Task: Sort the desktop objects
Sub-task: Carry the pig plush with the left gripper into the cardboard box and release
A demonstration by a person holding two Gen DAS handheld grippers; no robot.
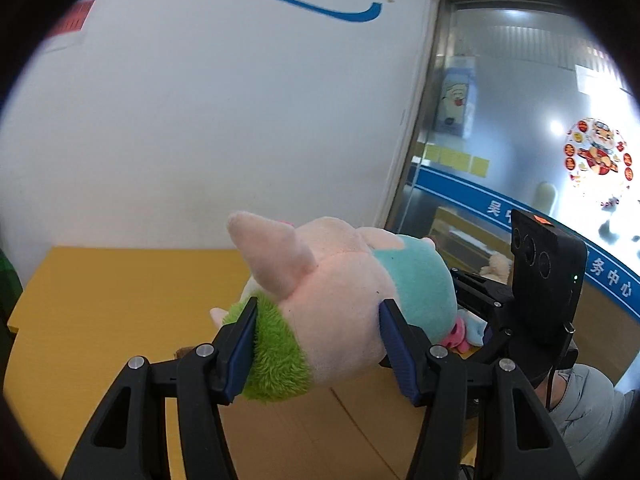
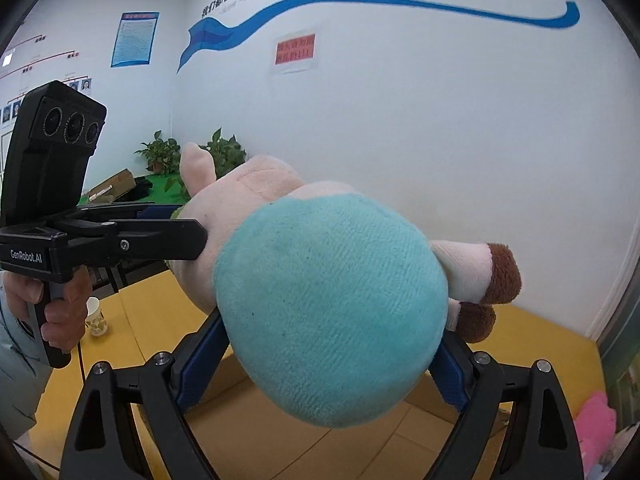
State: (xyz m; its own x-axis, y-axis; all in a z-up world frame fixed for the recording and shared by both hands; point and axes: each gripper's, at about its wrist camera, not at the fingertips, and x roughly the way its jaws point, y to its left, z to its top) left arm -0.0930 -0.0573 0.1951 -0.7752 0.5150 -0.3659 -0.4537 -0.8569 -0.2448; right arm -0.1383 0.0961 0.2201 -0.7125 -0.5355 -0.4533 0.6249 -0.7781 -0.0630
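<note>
A: Plush pig [image 1: 340, 300], pink with a green ruff and a teal body, hangs in the air above the yellow surface [image 1: 100, 300]; both tongs have it, so I judge it too bulky and floppy for one pair alone.

B: Agreed; the left tongs [image 1: 320, 344] sit about half open, their blue pads pressed into the ruff on one side and the pink head on the other; the right tongs [image 2: 332, 360] stand wide, clamped across the round teal body [image 2: 332, 304].

A: So head end left, body end right; the brown-tipped feet [image 2: 500, 276] stick out free past the right pair.

B: The poses match; each gripper points forward and slightly down, and the two face each other across the toy; in the right view a hand [image 2: 60, 312] wraps the left gripper's handle, held upright, with a pale sleeve [image 2: 16, 360] below it.

A: A cardboard box [image 2: 360, 448] lies under the pig; that is likely where it belongs, though I cannot be sure.

B: A paper cup [image 2: 96, 316] stands near the surface's edge, well clear; a pink toy [image 2: 596, 428] lies off to the right.
</note>
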